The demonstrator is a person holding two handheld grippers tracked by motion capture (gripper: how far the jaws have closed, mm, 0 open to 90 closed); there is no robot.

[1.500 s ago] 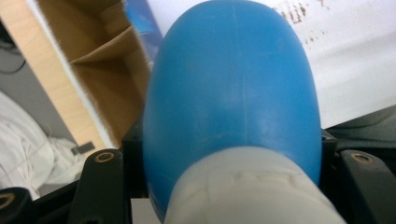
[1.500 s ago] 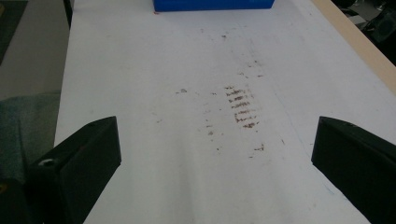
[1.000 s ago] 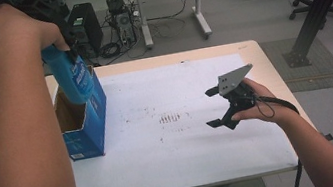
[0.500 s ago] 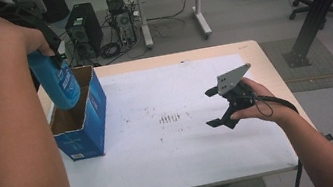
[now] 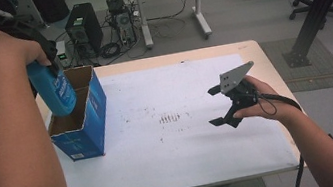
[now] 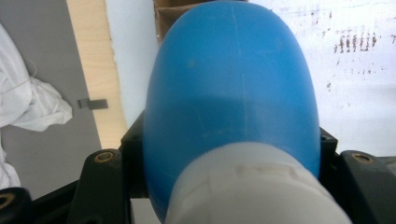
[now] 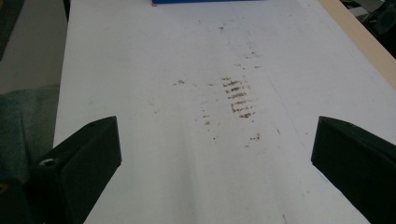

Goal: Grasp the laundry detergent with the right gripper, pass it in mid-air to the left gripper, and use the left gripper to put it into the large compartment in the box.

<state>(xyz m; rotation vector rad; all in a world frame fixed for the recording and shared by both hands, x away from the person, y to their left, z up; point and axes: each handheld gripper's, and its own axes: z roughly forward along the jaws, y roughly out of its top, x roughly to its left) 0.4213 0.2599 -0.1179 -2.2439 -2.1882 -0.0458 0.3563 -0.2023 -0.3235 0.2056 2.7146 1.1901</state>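
At the upper left of the high view, a blue bottle (image 5: 55, 93) is being pinched by the left gripper (image 5: 42, 55) over the open blue box (image 5: 80, 120). At centre right, the right gripper (image 5: 224, 104) is being held spread above the white sheet (image 5: 174, 158).

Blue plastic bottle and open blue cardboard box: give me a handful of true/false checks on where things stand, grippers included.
1. The left gripper is shut on the blue plastic bottle. True.
2. The bottle lies flat on the white table cover. False: it is held over the open blue cardboard box, its lower end at the opening.
3. The right gripper holds a white cap. False: its jaws stand open with nothing between them.
4. The box stands near the table's left edge. True.
5. Brownish marks dot the cover's middle. True.
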